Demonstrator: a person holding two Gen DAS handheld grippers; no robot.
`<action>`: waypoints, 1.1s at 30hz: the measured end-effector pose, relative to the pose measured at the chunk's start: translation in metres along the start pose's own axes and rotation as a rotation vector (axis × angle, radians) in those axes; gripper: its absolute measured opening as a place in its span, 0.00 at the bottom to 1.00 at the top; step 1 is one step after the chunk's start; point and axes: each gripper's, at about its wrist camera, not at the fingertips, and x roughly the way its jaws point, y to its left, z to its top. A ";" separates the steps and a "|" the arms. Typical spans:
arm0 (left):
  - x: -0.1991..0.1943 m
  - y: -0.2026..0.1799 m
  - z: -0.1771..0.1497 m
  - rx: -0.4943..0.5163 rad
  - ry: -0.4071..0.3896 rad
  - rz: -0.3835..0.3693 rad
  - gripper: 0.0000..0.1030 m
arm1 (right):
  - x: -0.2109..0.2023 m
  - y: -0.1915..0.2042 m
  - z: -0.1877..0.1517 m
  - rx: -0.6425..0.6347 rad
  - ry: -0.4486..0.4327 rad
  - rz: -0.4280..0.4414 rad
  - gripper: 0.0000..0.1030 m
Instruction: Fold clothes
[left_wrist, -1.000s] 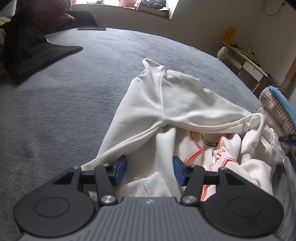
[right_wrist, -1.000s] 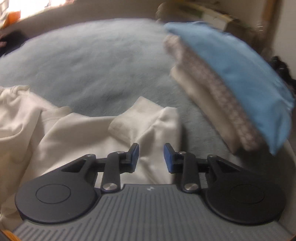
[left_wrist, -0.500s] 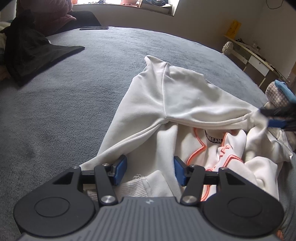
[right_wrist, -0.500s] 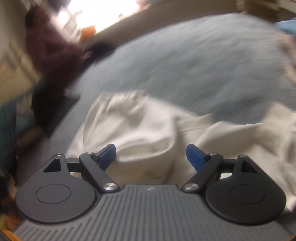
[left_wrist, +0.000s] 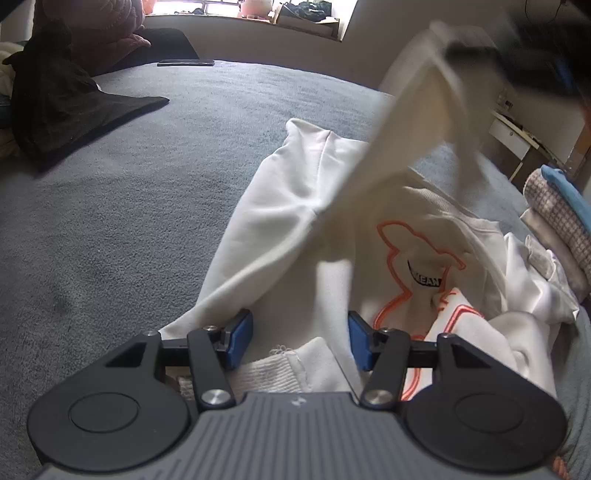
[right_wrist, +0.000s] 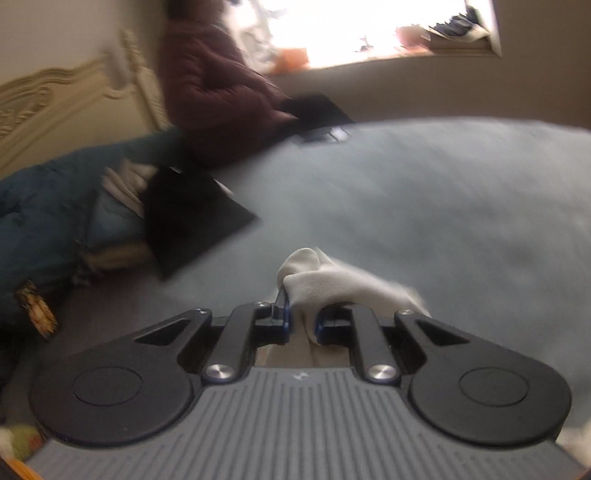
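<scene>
A white sweatshirt (left_wrist: 295, 192) with an orange outline print lies crumpled on the grey bed (left_wrist: 147, 184). My left gripper (left_wrist: 300, 341) is open, low over the ribbed cuff at the near edge of the garment. My right gripper (right_wrist: 303, 321) is shut on a bunch of the white fabric (right_wrist: 332, 284) and holds it up in the air. In the left wrist view the right gripper (left_wrist: 517, 55) shows blurred at top right, with a sleeve (left_wrist: 413, 122) stretched up from the garment to it.
A stack of folded clothes (left_wrist: 557, 221) with a blue top sits at the right. A black garment (left_wrist: 62, 110) and a maroon jacket (right_wrist: 214, 85) lie at the far left of the bed. A white desk (left_wrist: 517, 136) stands beyond the bed.
My right gripper has closed on the sweatshirt's sleeve and lifted it high, swinging leftward. The garment's front print is now uncovered. My left gripper has barely moved.
</scene>
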 end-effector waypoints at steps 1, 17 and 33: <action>-0.001 0.001 0.000 -0.008 -0.003 -0.003 0.55 | 0.011 0.016 0.016 -0.036 -0.014 0.027 0.10; -0.014 0.045 0.004 -0.175 -0.038 -0.006 0.55 | 0.217 0.205 0.100 -0.259 0.099 0.492 0.13; -0.015 0.046 0.007 -0.194 -0.034 0.011 0.55 | 0.176 0.016 0.061 0.140 0.291 0.096 0.62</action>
